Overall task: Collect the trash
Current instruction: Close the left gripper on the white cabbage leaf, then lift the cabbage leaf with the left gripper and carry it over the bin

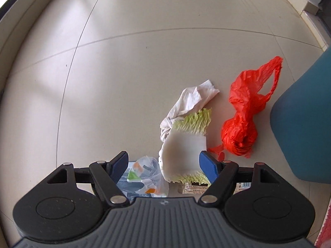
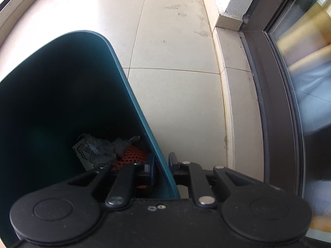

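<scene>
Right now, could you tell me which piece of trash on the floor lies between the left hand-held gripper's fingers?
The cabbage leaf; the red plastic bag and crumpled tissue lie beyond them.

One bin; one red bag; one cabbage leaf; one tissue.

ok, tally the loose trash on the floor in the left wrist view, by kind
Cabbage leaf: 1
White crumpled tissue: 1
Red plastic bag: 1
Clear plastic wrapper: 1
Printed packet, partly hidden behind the gripper: 1
Total: 5
</scene>
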Motion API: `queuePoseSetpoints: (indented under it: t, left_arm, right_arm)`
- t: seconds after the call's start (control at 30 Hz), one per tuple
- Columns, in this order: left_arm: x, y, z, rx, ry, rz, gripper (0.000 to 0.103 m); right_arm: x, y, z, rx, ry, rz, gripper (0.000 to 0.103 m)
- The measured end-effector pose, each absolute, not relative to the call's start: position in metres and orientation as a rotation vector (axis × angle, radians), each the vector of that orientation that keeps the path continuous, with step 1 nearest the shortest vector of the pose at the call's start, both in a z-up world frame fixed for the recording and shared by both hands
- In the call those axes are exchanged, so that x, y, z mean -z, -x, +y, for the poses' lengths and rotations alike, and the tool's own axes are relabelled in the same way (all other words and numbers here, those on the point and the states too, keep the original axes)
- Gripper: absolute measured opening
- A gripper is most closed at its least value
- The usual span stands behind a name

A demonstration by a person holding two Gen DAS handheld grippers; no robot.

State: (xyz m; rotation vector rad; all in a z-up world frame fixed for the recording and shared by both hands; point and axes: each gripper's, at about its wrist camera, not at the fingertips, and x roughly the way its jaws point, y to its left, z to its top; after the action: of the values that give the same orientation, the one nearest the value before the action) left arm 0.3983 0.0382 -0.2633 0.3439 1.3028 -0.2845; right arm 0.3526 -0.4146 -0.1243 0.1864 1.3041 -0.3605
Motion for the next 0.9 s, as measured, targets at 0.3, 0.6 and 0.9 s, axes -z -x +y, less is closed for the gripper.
queuePoseSetpoints:
  t: [0.3, 0.6, 0.9]
  left_arm:
    - [0.321, -0.416, 0.06, 0.283, -0.235, 1.382, 0.074]
    - [0.34, -0.417, 0.046, 0.313, -0.284, 1.368, 0.044]
    - [0.315, -0.411, 0.042, 0.283, -0.305, 1.335, 0.012]
  right_arm:
    - [0.126, -0.351, -0.406, 0.364, -0.135, 1.309, 0.013]
    - [0.127, -0.35, -0.403, 0.369, -0.12, 1.305, 0.014]
    - [0.126, -0.349, -0.404, 0.373, -0.125, 1.3, 0.014]
